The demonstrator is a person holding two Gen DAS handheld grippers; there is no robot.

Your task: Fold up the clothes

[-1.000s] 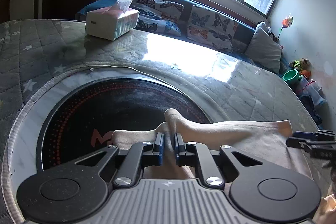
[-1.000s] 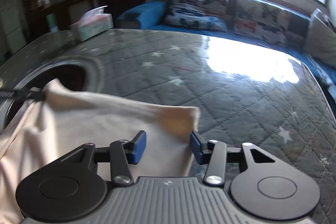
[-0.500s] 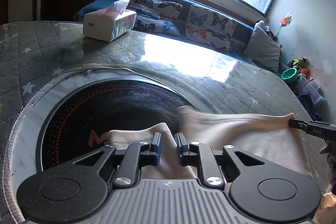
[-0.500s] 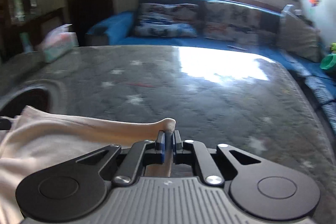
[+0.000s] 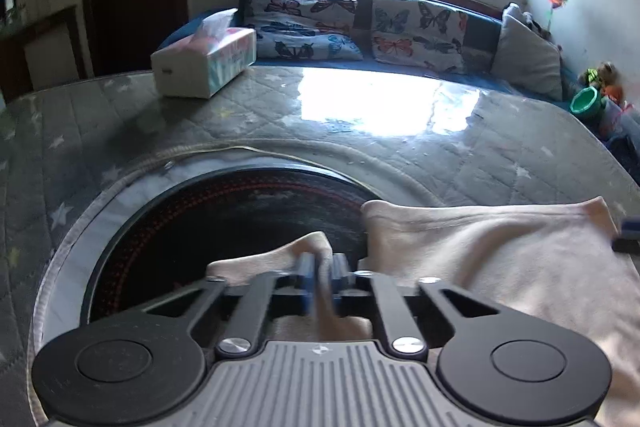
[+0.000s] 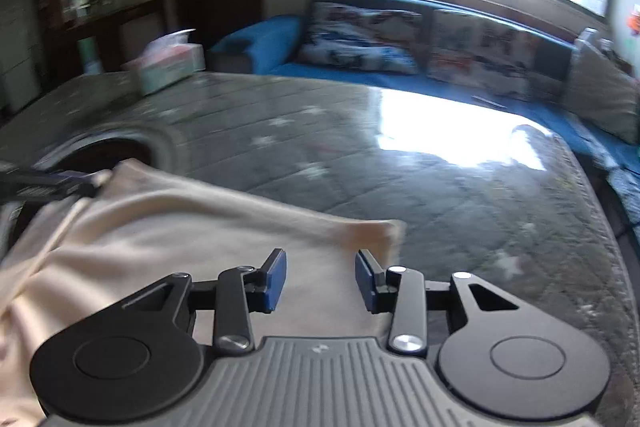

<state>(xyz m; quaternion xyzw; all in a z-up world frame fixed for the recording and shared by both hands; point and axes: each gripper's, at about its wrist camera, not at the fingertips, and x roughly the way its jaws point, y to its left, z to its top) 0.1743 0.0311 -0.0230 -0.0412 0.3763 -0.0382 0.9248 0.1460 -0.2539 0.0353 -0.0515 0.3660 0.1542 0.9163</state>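
Left wrist view shows the left tool (image 5: 323, 277) pinching the beige cloth (image 5: 500, 251) on the counter (image 5: 360, 131). Right tool (image 6: 320, 279) is spread above a corner. Keep the pinched edge tight and aligned.

Tabletop and items resting on it

Quilted grey star-print tabletop (image 5: 460, 163): tissue box (image 5: 205, 67) far left, black round inset (image 5: 224, 215) near left, beige garment (image 5: 500, 259) near right.
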